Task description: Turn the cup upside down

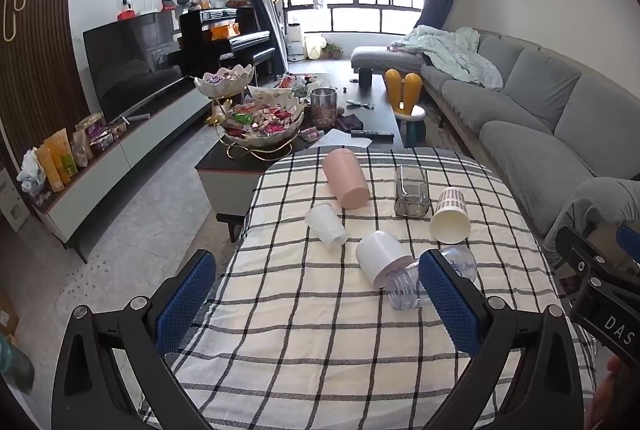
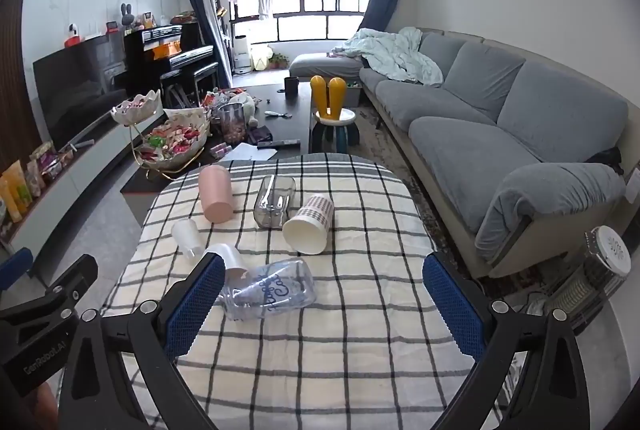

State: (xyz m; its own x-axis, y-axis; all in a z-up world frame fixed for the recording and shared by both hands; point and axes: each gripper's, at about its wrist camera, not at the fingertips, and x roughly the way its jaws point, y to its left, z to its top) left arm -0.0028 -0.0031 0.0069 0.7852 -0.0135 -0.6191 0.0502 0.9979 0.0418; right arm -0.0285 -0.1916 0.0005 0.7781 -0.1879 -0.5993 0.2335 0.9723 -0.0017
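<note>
Several cups lie on their sides on a checked tablecloth (image 1: 320, 342): a pink cup (image 1: 346, 179), a small white plastic cup (image 1: 326, 224), a white cup (image 1: 380, 258), a clear lettered cup (image 1: 416, 286), a paper cup with a dotted pattern (image 1: 450, 215) and a clear square glass (image 1: 411, 192). My left gripper (image 1: 316, 306) is open and empty above the near cloth; its right finger (image 1: 448, 306) overlaps the clear cup. My right gripper (image 2: 324, 308) is open and empty; the clear lettered cup (image 2: 272, 292) lies just inside its left finger (image 2: 192, 306).
A dark coffee table (image 1: 372, 98) with snack bowls and a jar stands beyond the cloth. A grey sofa (image 2: 500, 134) runs along the right. A TV cabinet (image 1: 120, 150) runs along the left. A small heater (image 2: 592, 282) sits on the floor at right.
</note>
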